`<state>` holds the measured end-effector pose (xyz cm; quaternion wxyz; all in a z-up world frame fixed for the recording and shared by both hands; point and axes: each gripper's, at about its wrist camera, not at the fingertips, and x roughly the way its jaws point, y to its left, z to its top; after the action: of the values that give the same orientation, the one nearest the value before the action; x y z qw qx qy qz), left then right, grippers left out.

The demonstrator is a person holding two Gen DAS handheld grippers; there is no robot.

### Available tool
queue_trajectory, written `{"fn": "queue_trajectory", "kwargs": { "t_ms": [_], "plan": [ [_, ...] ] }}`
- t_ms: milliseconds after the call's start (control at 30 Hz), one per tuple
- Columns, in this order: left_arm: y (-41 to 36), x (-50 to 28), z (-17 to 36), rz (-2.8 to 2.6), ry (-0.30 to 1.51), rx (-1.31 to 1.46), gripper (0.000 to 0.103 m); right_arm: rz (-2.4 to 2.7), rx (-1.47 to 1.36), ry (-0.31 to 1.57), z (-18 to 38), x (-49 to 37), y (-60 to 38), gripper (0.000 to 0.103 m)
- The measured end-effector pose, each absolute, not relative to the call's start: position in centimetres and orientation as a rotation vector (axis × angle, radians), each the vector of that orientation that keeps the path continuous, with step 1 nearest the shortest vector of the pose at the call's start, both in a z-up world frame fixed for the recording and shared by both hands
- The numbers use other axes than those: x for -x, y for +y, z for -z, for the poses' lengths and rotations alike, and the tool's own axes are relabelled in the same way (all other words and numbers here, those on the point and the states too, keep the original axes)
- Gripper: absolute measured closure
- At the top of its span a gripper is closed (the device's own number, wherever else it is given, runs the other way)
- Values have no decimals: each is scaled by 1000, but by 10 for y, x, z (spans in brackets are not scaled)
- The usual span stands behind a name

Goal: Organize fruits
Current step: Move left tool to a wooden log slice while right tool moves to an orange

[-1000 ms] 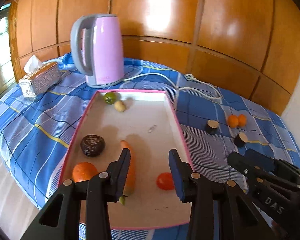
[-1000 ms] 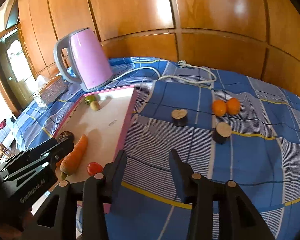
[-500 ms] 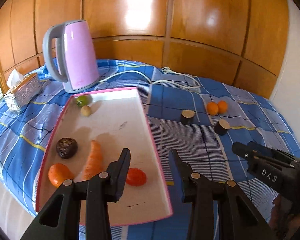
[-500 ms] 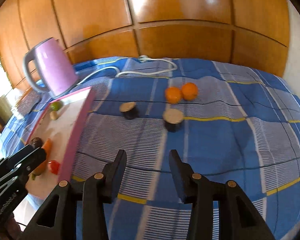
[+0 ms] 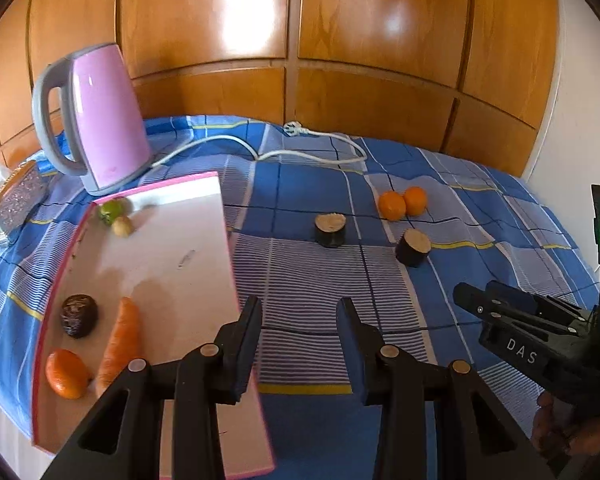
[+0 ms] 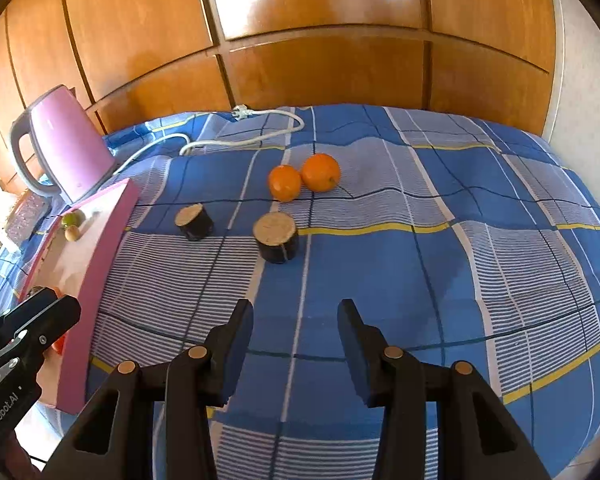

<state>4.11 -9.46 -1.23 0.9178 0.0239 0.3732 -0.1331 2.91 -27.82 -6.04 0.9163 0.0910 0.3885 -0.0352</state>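
The right gripper [image 6: 296,344] and the left gripper [image 5: 300,340] both hang empty with jaws apart above the checked bed cover [image 6: 440,280]. The two oranges [image 6: 304,178] lie touching each other on the cover, well apart from the pink-rimmed tray [image 5: 172,264]. They look round, firm and likely to roll, so a hold across the middle seems best. In the right view the tray's near fruit is mostly hidden behind its rim.
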Motion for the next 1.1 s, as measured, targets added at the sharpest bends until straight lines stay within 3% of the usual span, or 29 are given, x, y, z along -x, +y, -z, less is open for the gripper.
{"fn": "queue_trajectory", "kwargs": {
  "t_ms": [1100],
  "plan": [
    [-206,-99,53,480,803,-112,64,70,-241,807,66,-95,-344,59]
  ]
}}
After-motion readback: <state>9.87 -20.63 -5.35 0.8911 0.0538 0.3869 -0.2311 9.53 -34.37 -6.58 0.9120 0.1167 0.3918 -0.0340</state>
